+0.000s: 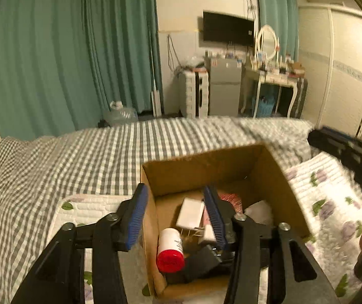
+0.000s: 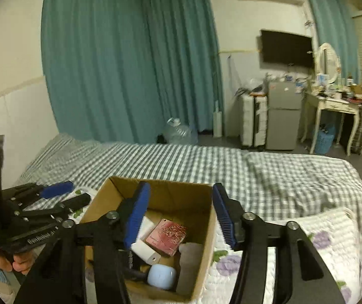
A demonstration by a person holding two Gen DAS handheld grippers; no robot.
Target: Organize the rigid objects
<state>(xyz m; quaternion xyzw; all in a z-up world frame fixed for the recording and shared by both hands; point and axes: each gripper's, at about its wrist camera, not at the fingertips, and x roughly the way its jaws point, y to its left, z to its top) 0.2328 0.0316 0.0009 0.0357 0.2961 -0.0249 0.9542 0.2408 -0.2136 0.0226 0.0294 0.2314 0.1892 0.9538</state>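
An open cardboard box [image 1: 206, 167] stands on the bed and also shows in the right wrist view [image 2: 163, 190]. In it lie a white bottle with a red cap [image 1: 170, 250], a white block [image 1: 189, 212], a pink patterned case [image 2: 167, 235], a pale blue rounded object [image 2: 161, 276] and dark items. My left gripper [image 1: 176, 215] is open and empty, over the box's left wall. My right gripper [image 2: 179, 214] is open and empty above the box. The left gripper also shows at the left in the right wrist view [image 2: 61, 195].
The bed has a grey checked cover [image 2: 257, 174] and a white floral quilt [image 2: 333, 240] under the box. Teal curtains [image 2: 120, 63], a water jug [image 2: 179, 130], a suitcase [image 2: 253, 119], a small fridge [image 2: 282, 111] and a dressing table [image 2: 333, 106] stand beyond the bed.
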